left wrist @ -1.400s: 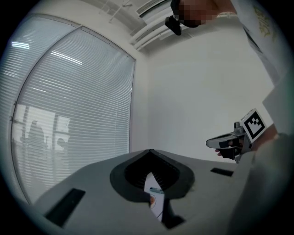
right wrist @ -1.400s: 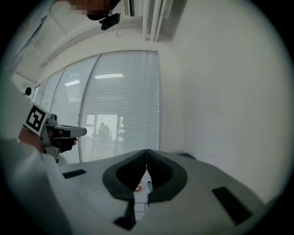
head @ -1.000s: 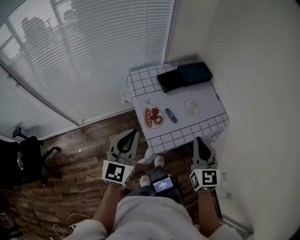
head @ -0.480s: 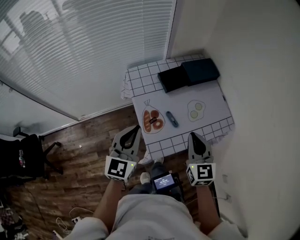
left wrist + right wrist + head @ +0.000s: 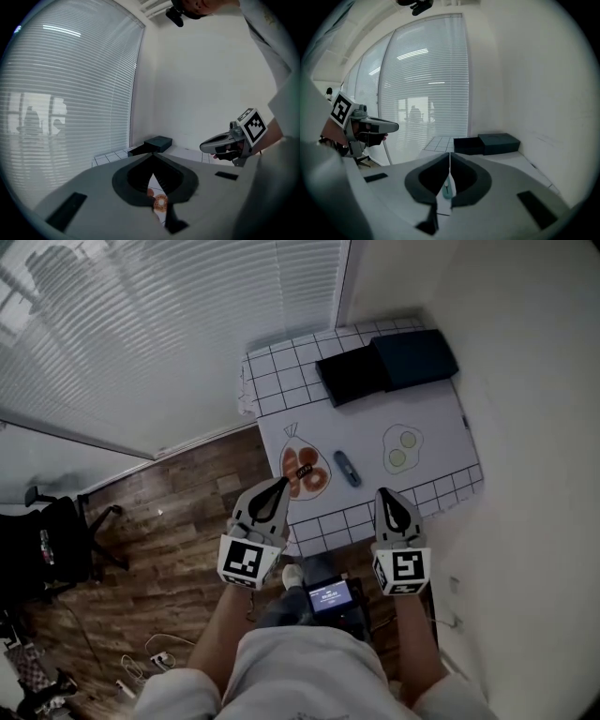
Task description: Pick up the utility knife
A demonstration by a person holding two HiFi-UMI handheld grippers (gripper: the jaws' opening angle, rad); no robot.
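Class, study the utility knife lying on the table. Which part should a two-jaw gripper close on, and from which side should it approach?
Probably the middle of the utility knife, jaws across its narrow width, coming down from the near edge of the table. It lies flat and slim, lengthwise away from the person. The right gripper is nearest; its jaws are shut.

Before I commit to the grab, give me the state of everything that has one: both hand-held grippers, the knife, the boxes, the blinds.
Left hand-held gripper: shut, nothing between its jaws.
Right hand-held gripper: shut, nothing between its jaws.
Utility knife: lying flat on the table, untouched; its blade is too small to make out.
Two dark boxes: lying flat, side by side at the table's far end.
Blinds: lowered.
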